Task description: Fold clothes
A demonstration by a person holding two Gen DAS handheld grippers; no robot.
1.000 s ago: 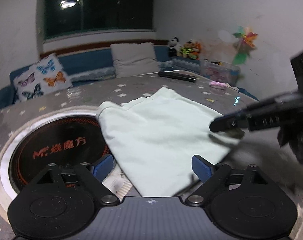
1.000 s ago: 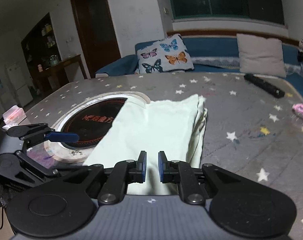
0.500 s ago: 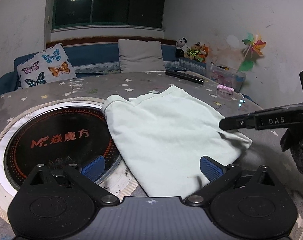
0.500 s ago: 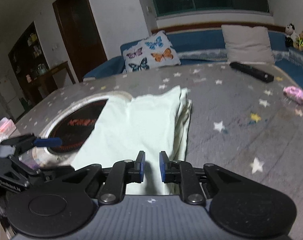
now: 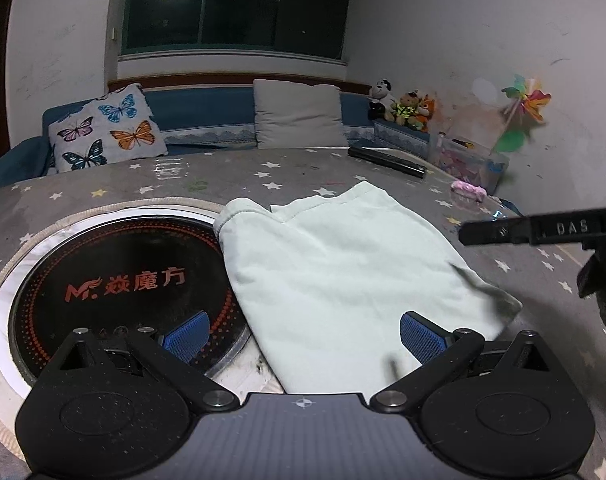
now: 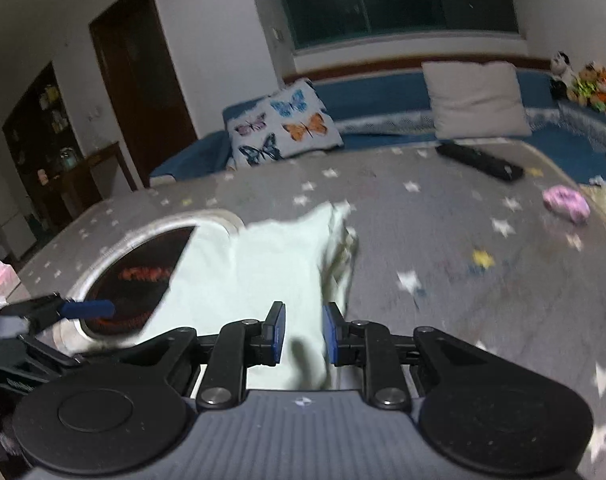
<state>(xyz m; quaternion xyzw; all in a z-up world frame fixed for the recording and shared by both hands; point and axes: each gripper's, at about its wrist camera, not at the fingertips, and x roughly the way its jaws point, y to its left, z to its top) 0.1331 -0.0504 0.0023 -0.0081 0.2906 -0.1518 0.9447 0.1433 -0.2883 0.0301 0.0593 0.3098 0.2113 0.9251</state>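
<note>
The pale green garment (image 5: 335,280) lies folded into a compact stack on the star-printed table (image 5: 263,176), its left edge lapping over the rim of the round black cooktop (image 5: 115,280) set into that table, and it looks flat and squared enough that the fold seems largely done. The left gripper (image 5: 303,334) stands spread as wide as it goes just in front of the garment's near edge, with the cloth showing between its blue pads (image 5: 421,338) but not touched by them; it reads as having nothing in hand, placed there probably to let the cloth settle or to take a new edge. The right gripper (image 6: 303,334) has its jaws opening from a narrow gap, and the near right corner of the garment sits in that gap; whether the pads (image 6: 277,334) press on the fabric or have just cleared it cannot be told, since the picture is smeared. The left wrist view shows what the other does not: the garment's rolled hem next to the cooktop, its shaded near right corner, and the right gripper's finger reaching in from beyond the garment's right side. The right wrist view alone shows the layered edges stacked along the garment's right side, and the left gripper's blue-tipped finger over the cooktop rim.
</note>
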